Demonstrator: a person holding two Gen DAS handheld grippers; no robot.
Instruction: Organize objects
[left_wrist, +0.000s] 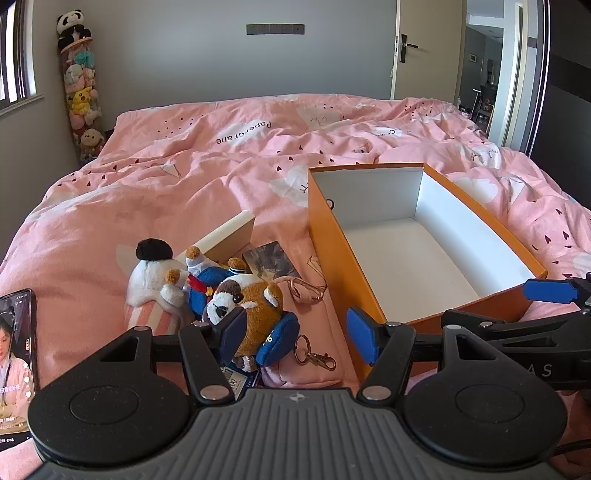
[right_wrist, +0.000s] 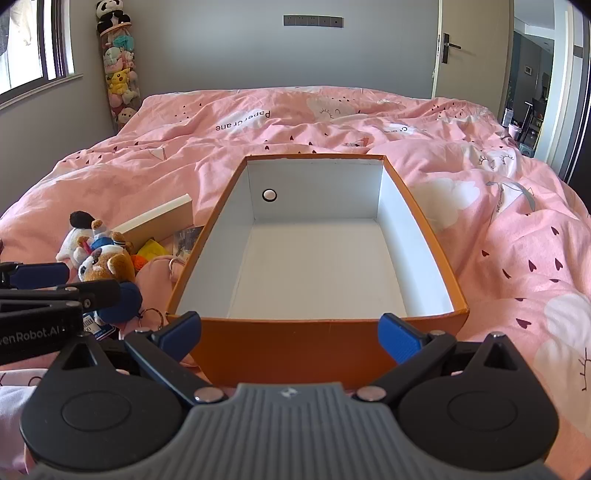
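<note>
Two pairs of tongs hang over the near edge of a pink bed (left_wrist: 207, 155), side by side. The left tongs (left_wrist: 295, 328) stand wide with nothing gripped; their left pad sits just in front of a brown-and-white plush toy (left_wrist: 255, 302), while their right pad lies close beside the near left corner of the orange box (left_wrist: 328, 243). The right tongs (right_wrist: 291, 332) are likewise spread wide and empty, both pads just short of the box's near wall (right_wrist: 295, 332). The box is bare inside (white lining, one round stud in the far wall), and its long axis runs away from the onlooker. The heap of toys, a white plush (left_wrist: 151, 277) and a blue-clad one (left_wrist: 210, 280) among them, lies to the left of the box and nearly against it. The left hand is therefore judged the nearer to the toys, the plush directly ahead of its tongs, and the box lies to the right of that reach.
</note>
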